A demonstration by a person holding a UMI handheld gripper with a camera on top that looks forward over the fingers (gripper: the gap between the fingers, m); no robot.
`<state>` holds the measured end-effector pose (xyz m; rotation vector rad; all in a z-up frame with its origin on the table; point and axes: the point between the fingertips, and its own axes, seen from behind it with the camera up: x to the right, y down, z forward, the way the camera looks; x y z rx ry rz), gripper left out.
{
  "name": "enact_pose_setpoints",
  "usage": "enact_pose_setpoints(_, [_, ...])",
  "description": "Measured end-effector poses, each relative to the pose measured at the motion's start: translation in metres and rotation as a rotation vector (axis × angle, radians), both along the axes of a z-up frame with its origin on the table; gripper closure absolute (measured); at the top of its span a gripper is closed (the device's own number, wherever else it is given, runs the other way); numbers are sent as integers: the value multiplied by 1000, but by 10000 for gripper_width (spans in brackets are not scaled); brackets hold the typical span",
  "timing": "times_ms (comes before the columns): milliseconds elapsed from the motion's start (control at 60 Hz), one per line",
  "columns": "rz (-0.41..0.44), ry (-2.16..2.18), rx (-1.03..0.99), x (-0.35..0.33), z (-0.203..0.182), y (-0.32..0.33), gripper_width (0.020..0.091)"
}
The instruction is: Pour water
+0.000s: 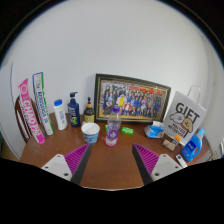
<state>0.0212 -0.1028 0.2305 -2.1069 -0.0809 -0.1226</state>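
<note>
Clear plastic water bottle with pink label (114,128) stands upright on the brown wooden surface (110,165), beyond the jaws and roughly centred between them. White paper cup with blue rim (91,133) stands just beside it. Gripper (112,160) jaws are released, holding nothing. Framed group photograph (132,99) leans against the wall behind.

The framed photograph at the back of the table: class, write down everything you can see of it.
The framed photograph is a wide rectangle with a dark frame that looks like wood, holding a picture of a large group of people. It stands upright, leaning back against the pale wall at the far edge of the wooden table. It lies well beyond the gripper, whose jaws stand open. A small bottle stands in front of its lower edge; whether they touch cannot be told.
</note>
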Motion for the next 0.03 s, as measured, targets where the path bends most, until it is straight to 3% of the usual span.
enact_pose_setpoints(33, [-1,-7,6,1,0,-2,250])
